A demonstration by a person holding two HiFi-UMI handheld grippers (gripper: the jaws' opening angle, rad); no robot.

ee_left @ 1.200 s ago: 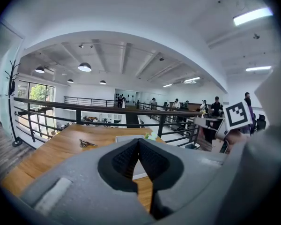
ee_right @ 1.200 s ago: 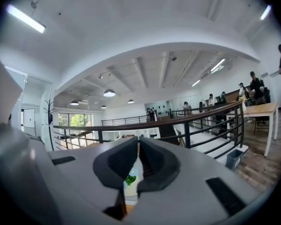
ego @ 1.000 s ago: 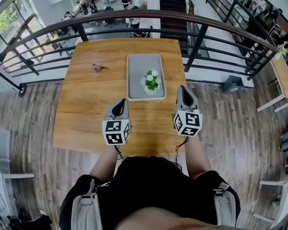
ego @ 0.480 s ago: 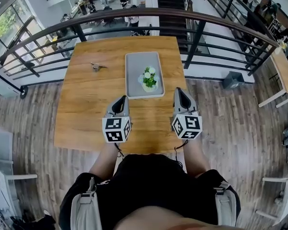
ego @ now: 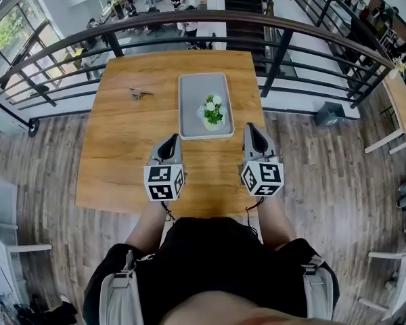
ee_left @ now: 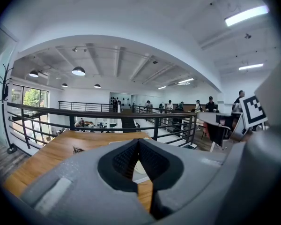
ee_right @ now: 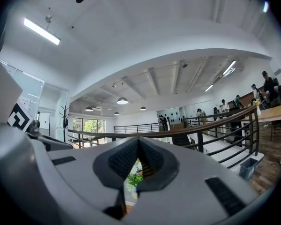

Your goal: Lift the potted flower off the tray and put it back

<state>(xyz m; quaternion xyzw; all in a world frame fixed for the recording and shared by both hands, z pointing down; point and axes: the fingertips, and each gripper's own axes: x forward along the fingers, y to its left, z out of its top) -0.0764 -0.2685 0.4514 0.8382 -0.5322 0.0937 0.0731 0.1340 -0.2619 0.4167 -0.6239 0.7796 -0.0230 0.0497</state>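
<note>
Wooden worktop (ego: 122,147) stands against a dark railing (ego: 284,42) above a lower hall. A grey tray (ego: 201,87) lies on it, with the potted flower (ego: 213,112) standing in its near half. A small dark object (ego: 139,93) lies well left of the tray. The left gripper (ego: 170,141) and right gripper (ego: 250,129) hover just short of the tray, one at each near corner, jaws closed together and empty.

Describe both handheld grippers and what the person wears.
The left grey plastic claw and the right grey plastic claw look alike: tapered grey shells, black textured pads, each with a white cube of black square markers and a thin black cable behind. The person wears a black top with grey straps.
</note>
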